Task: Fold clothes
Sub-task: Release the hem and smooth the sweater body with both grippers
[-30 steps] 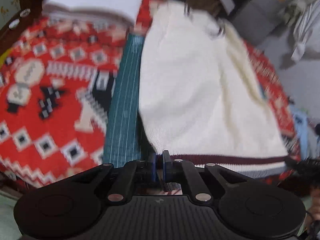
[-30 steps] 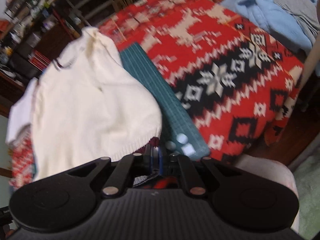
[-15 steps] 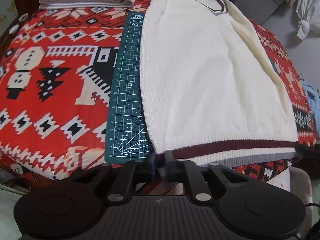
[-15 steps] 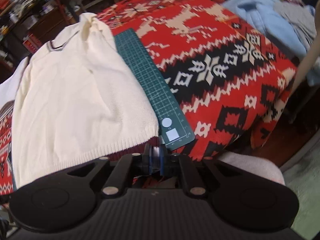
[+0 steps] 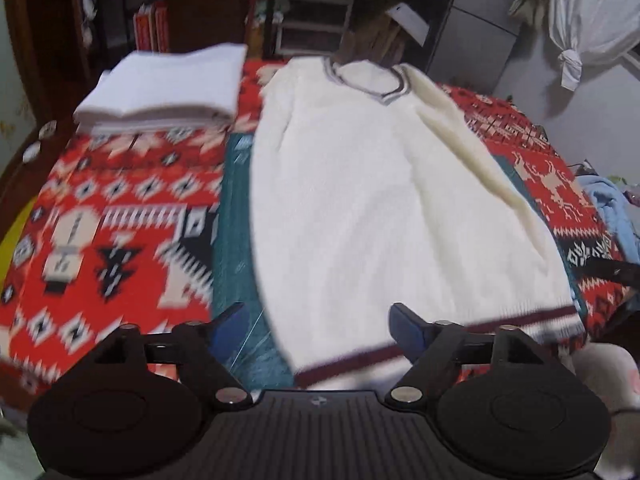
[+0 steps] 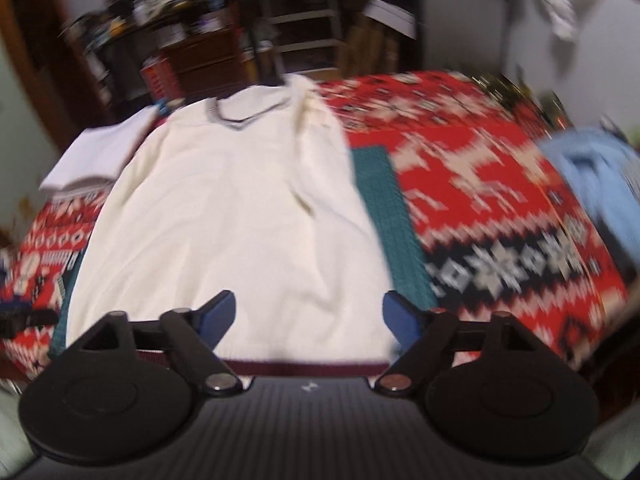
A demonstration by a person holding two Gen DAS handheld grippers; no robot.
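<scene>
A cream knit sweater [image 5: 380,208] [image 6: 236,216] with a grey V-neck and a maroon-striped hem lies flat on a green cutting mat [image 5: 236,240] [image 6: 392,216], collar at the far end. One sleeve is folded along its right side. My left gripper [image 5: 316,326] is open over the hem's left part, nothing between its fingers. My right gripper [image 6: 308,314] is open above the hem's right part, also holding nothing. Both views are motion-blurred.
A red patterned blanket [image 5: 112,208] [image 6: 500,208] covers the table. A folded white stack [image 5: 168,84] [image 6: 100,152] sits at the far left. Light blue clothes [image 6: 596,184] [image 5: 612,208] lie at the right edge. Shelves and drawers stand behind the table.
Both grippers have let go of the sweater's hem and opened. They have pulled back and tilted up; the sweater now lies flat on the mat.
</scene>
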